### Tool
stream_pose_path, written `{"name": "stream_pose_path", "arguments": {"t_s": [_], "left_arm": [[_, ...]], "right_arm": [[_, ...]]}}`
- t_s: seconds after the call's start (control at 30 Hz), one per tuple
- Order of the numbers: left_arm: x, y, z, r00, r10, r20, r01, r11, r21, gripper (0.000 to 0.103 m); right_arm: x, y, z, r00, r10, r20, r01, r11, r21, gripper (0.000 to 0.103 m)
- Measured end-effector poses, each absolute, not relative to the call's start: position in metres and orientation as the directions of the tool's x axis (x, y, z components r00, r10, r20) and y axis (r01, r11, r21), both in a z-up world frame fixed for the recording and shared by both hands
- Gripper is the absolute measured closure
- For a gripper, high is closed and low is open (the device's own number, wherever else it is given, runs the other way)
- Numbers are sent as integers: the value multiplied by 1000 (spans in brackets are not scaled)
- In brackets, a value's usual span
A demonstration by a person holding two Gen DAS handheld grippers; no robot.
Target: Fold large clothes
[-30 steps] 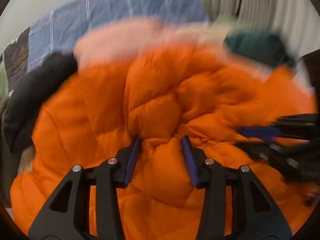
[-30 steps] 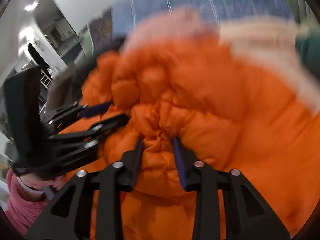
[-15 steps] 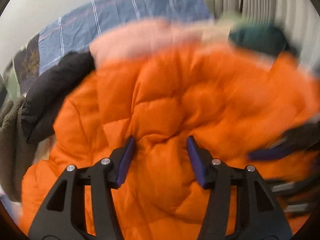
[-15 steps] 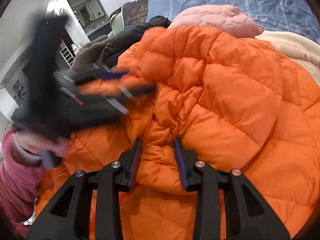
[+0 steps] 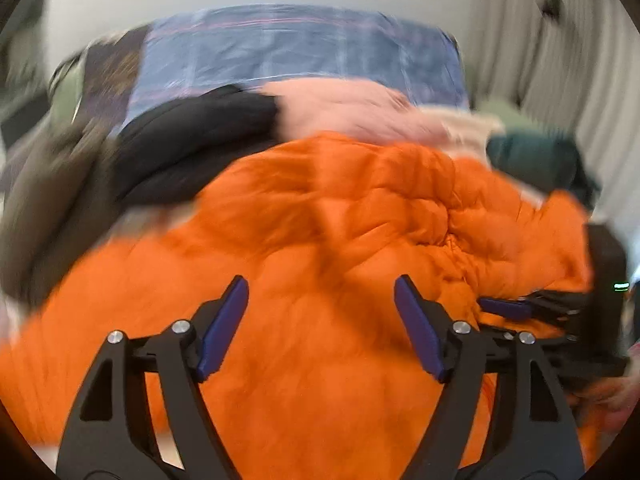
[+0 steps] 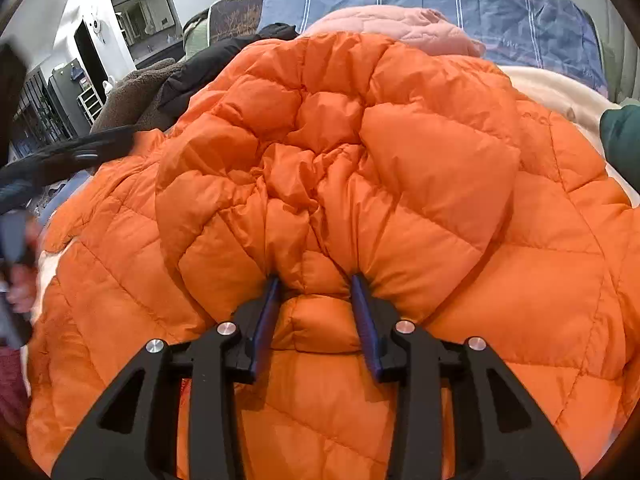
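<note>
1. We get only a smeared left wrist view; the orange jacket (image 5: 320,240) shows no stitching there.
2. The right gripper (image 5: 520,312) is cut off by that view's right edge.
3. The left gripper (image 6: 48,160) is a dark blur at the right wrist view's left edge; we cannot tell its jaws' state there.
4. The jacket's lower part runs out of frame.
</note>
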State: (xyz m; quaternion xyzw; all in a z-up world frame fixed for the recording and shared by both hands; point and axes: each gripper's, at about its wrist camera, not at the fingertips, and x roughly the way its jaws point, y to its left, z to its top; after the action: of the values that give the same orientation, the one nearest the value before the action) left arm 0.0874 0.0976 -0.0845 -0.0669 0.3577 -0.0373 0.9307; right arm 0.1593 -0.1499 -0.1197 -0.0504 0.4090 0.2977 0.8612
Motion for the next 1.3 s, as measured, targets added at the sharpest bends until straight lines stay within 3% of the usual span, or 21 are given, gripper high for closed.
{"name": "stream_pose_path", "arguments": {"t_s": [0.2,0.4,0.73,0.8,0.83,0.87,0.9,0.97,1.1,1.17,1.3], "left_arm": [[-15,199,-120,740,-78,-668,-235,900,-366,24],[-79,287,-172,739,-67,-671,-472,660,-585,24],[-97,376,-215,804,106,-586,-595,172,-785,22],[-94,380,-212,804,165,-572,-594,150,-791,27],[-90,380,-209,803,199,-561,-592,165,-789,50],[-87,381,-208,813,202,-546,-579,190,-792,88],[-82,381,-204,824,186,-536,-566,210,-797,99],[-77,375,-186,864,177,-471,-503,260,-825,100],[-43,315,-95,931,147,-335,-358,558,-749,99],[-17,266,-47,966,40,-255,-212,688,-694,99],[42,159,16,959,-201,-198,62,835,-547,99]], "right_arm": [[155,-151,-123,496,488,-718,-552,816,173,63],[163,-147,-121,508,478,-717,-554,818,153,63],[162,-148,-121,507,487,-711,-552,817,166,62],[162,-149,-121,505,492,-709,-552,816,172,62],[162,-150,-121,505,493,-708,-552,815,174,62],[162,-150,-121,505,494,-708,-552,815,175,62],[162,-150,-121,505,494,-708,-552,815,175,62],[162,-149,-121,506,493,-708,-552,816,173,62],[162,-149,-121,508,494,-706,-549,817,176,61],[163,-149,-122,508,496,-704,-549,817,179,61],[163,-150,-122,508,500,-702,-549,816,184,61]]}}
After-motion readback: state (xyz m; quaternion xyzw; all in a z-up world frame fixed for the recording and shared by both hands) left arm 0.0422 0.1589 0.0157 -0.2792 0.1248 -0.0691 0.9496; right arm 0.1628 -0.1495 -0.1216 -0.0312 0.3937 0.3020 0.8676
